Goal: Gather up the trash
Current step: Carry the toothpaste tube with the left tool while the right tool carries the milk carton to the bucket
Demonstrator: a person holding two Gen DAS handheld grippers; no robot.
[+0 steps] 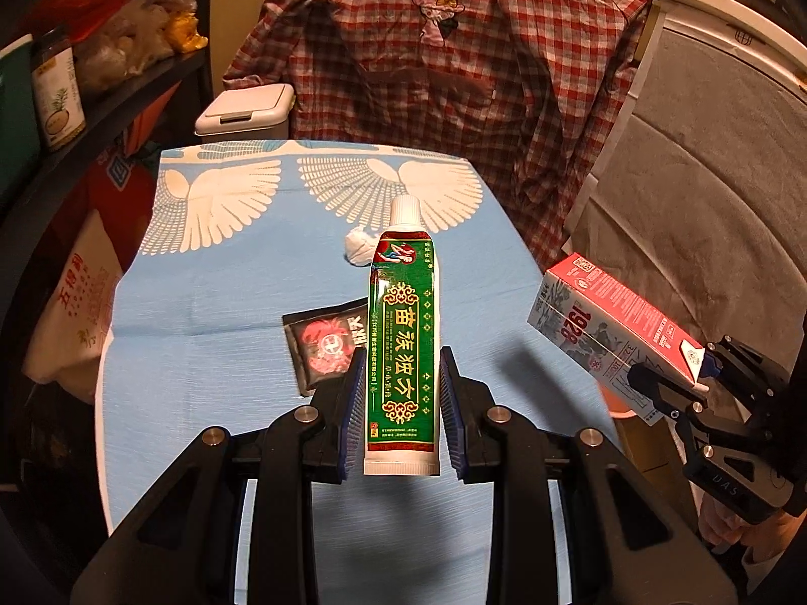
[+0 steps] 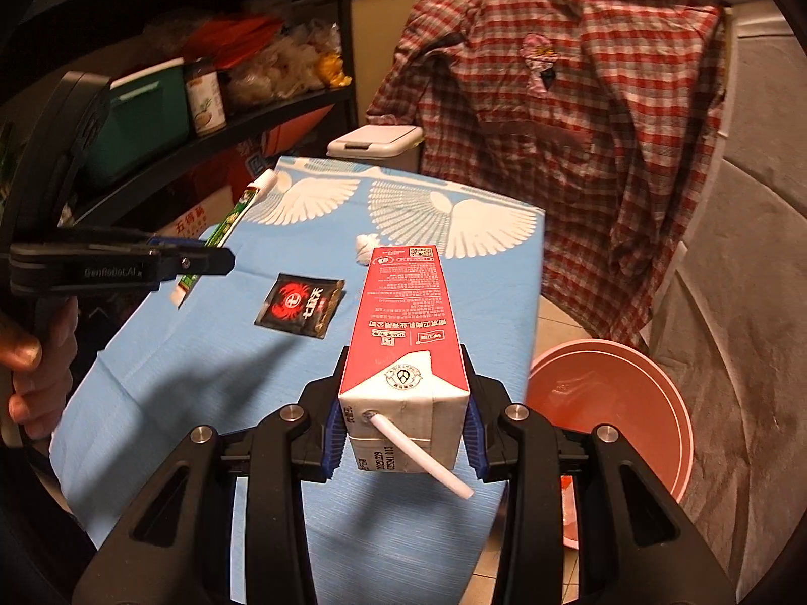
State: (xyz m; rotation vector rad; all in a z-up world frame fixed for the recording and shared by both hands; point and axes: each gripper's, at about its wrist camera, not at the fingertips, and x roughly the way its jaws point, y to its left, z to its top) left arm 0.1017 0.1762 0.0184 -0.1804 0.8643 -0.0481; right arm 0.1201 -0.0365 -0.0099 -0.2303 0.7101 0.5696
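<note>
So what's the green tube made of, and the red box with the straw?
The green tube looks like soft plastic or laminate: glossy, with light glinting along its side, and a flat crimped end. The red box looks like coated cardboard: sharp folded edges, a smooth printed skin, and a white straw, probably plastic, poking out.

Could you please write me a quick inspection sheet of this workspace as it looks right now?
Surface: table under a blue cloth with white wing prints.
Job's things: green tube and red-and-white carton with a straw, both lifted; black sachet and white paper wad lie on the cloth.
Clutter: nothing seen.
Grippers: left gripper shut on the green tube; right gripper shut on the carton.
Cables: nothing seen.
Surroundings: pink bucket beside the table, lidded white bin behind it, plaid shirt, stocked shelves.
</note>
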